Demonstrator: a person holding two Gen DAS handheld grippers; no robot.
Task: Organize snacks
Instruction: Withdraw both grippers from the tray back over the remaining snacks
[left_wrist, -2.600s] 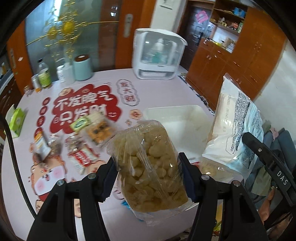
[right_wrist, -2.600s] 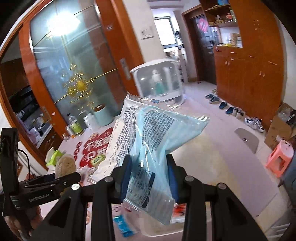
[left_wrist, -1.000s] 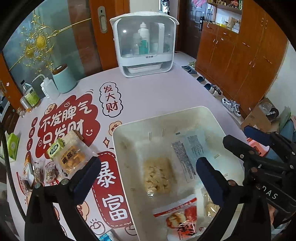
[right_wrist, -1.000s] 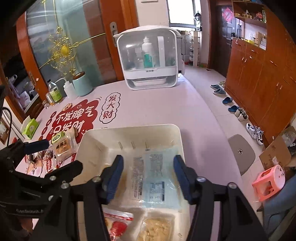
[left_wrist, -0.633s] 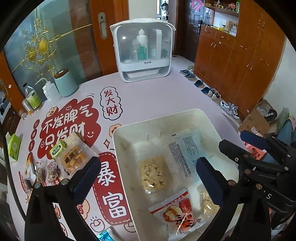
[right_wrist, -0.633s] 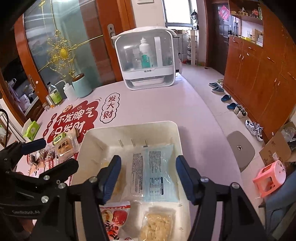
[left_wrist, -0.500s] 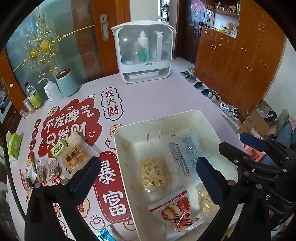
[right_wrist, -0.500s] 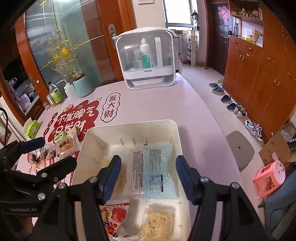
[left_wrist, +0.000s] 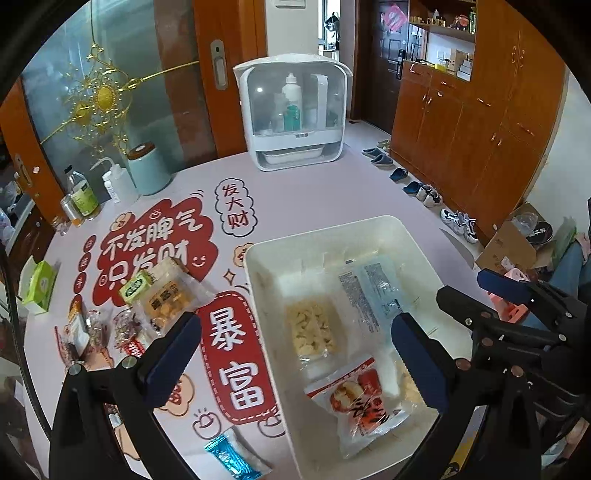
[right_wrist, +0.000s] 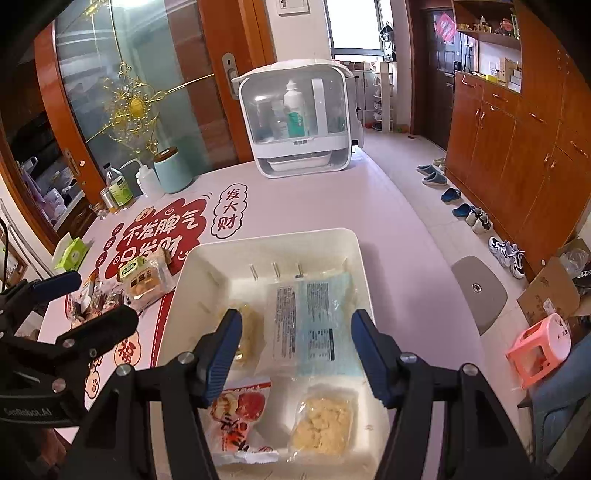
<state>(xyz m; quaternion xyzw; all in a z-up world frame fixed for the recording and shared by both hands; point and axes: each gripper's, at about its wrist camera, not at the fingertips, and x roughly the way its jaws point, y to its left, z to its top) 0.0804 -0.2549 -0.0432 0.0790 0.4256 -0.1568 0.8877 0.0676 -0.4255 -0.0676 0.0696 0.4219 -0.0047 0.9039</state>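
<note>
A white bin (left_wrist: 321, 236) stands on the pink table and holds several snack bags. In it lie a clear bag of pale puffs (left_wrist: 312, 328), a light blue bag (left_wrist: 373, 291) and a red packet (left_wrist: 364, 402). My left gripper (left_wrist: 293, 325) hangs open and empty above the bin's left half. In the right wrist view the bin (right_wrist: 273, 240) shows the blue bag (right_wrist: 310, 317), a second puff bag (right_wrist: 325, 417) and the red packet (right_wrist: 240, 413). My right gripper (right_wrist: 295, 321) is open above them with nothing between its fingers. Loose packs (left_wrist: 166, 299) lie left of the bin.
A blue packet (left_wrist: 229, 454) lies near the table's front edge. At the back stand a white dish cabinet (left_wrist: 291, 114), a teal canister (left_wrist: 147, 170) and bottles (left_wrist: 83, 192). A green tissue box (left_wrist: 37, 284) sits far left. Stools (right_wrist: 539, 343) and shoes are on the floor to the right.
Earlier each gripper held a bag; both bags now lie in the bin and the jaws stand open. Over the last second both grippers drew back and up from the bin.
</note>
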